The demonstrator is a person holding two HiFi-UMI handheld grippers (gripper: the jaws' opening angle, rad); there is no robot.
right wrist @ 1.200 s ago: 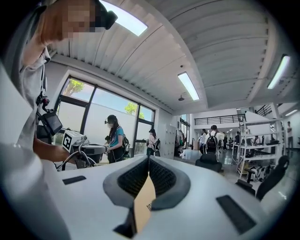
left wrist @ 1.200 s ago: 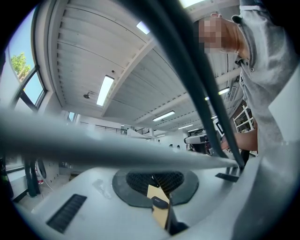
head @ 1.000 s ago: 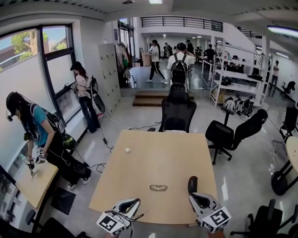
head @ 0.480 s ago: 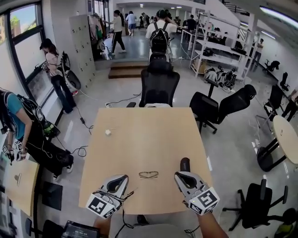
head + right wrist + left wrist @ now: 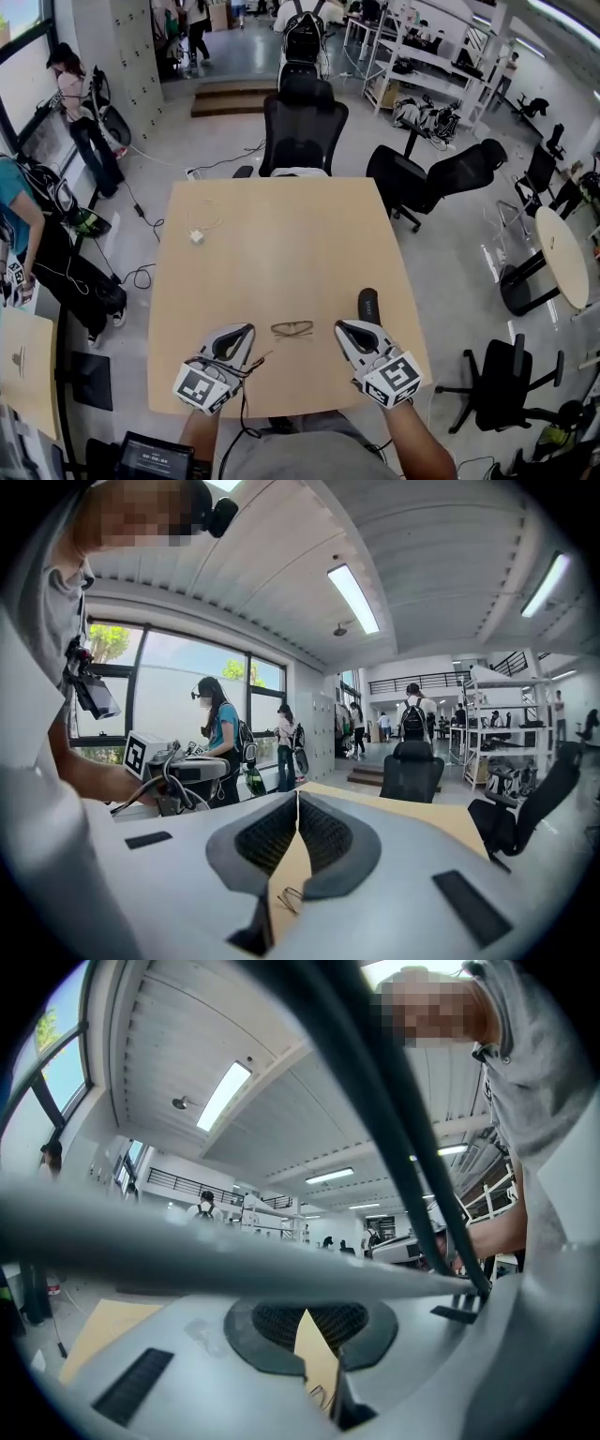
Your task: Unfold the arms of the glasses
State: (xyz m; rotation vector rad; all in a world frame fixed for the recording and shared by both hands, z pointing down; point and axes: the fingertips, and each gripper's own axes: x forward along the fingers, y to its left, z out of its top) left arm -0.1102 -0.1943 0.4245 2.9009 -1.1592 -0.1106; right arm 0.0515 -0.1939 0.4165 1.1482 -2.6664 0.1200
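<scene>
Head view: glasses (image 5: 292, 328) lie untouched at near table (image 5: 272, 234) edge, between left gripper (image 5: 246, 332) and right gripper (image 5: 343, 327). Both jaws closed, empty. Unfolding not begun.

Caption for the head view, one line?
Glasses lie on the table between the left gripper and right gripper, both shut, neither touching them.

The glasses (image 5: 292, 329) were a thin, dark wire-framed pair with clear lenses, lying flat and untouched on the tan table (image 5: 272, 253). They sat close to its near edge, about mid-width, with the front running side to side. No arm stuck out from the front, so they looked folded.
</scene>
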